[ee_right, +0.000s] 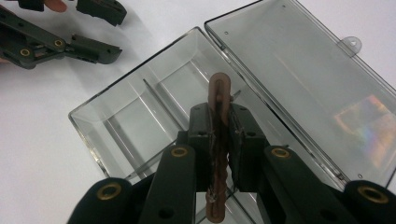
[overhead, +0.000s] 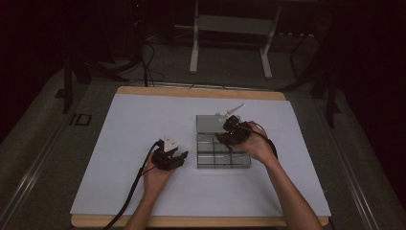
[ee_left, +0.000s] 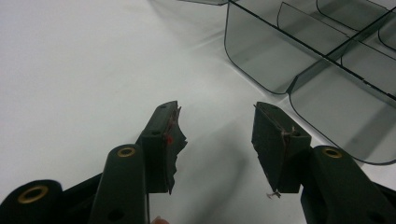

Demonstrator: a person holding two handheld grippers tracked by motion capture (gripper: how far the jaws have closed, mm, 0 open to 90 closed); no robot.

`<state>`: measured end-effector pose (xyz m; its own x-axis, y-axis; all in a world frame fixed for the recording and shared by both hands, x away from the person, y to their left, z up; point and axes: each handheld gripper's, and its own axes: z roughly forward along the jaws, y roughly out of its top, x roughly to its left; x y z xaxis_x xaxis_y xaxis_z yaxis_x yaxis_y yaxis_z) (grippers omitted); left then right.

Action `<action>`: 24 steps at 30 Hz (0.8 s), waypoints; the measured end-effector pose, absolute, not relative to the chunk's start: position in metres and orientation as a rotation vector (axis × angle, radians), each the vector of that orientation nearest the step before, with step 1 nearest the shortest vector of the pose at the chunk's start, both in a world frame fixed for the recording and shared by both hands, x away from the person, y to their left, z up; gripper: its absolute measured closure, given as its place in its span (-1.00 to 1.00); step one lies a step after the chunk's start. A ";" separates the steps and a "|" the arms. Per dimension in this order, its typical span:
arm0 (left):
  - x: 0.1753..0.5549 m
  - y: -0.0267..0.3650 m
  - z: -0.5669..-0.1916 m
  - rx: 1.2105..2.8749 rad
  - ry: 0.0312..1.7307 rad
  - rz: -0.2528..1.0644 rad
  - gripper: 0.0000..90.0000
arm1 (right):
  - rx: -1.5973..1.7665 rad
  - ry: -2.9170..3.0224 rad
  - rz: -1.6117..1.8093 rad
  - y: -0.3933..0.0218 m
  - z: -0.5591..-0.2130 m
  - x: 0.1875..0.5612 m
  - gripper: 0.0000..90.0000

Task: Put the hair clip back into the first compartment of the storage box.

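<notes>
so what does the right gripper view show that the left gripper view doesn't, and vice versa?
Right gripper view alone: the right gripper shut on a thin brown strip held above the clear compartment box, the box's open lid lying flat beside it, and the left gripper off at the top left.
Left gripper view alone: a close look between the left gripper's own open jaws, with bare white table surface beneath and nothing held.
Both: the clear box with its dividers, on the white surface.
</notes>
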<state>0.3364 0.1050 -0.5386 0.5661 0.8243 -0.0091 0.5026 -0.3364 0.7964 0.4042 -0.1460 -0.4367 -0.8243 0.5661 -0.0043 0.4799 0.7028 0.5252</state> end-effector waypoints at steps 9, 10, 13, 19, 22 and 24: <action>0.336 0.105 -0.539 2.008 1.062 0.515 0.15 | 0.851 2.742 0.776 -0.140 -0.440 0.407 0.79; 0.336 0.105 -0.539 2.008 1.062 0.516 0.15 | 0.853 2.743 0.774 -0.140 -0.440 0.407 0.79; 0.336 0.105 -0.539 2.007 1.062 0.516 0.15 | 0.854 2.745 0.772 -0.138 -0.441 0.406 0.79; 0.336 0.105 -0.539 2.008 1.061 0.516 0.15 | 0.846 2.746 0.777 -0.135 -0.441 0.407 0.79; 0.336 0.105 -0.539 2.007 1.062 0.516 0.15 | 0.848 2.746 0.778 -0.132 -0.441 0.407 0.80; 0.336 0.105 -0.539 2.007 1.061 0.516 0.15 | 0.846 2.749 0.777 -0.131 -0.442 0.408 0.79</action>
<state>0.3364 0.1049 -0.5386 0.5667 0.8239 -0.0088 0.5019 -0.3367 0.7967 0.4077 -0.1307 -0.4417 -0.8267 0.5627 -0.0018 0.4784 0.7046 0.5241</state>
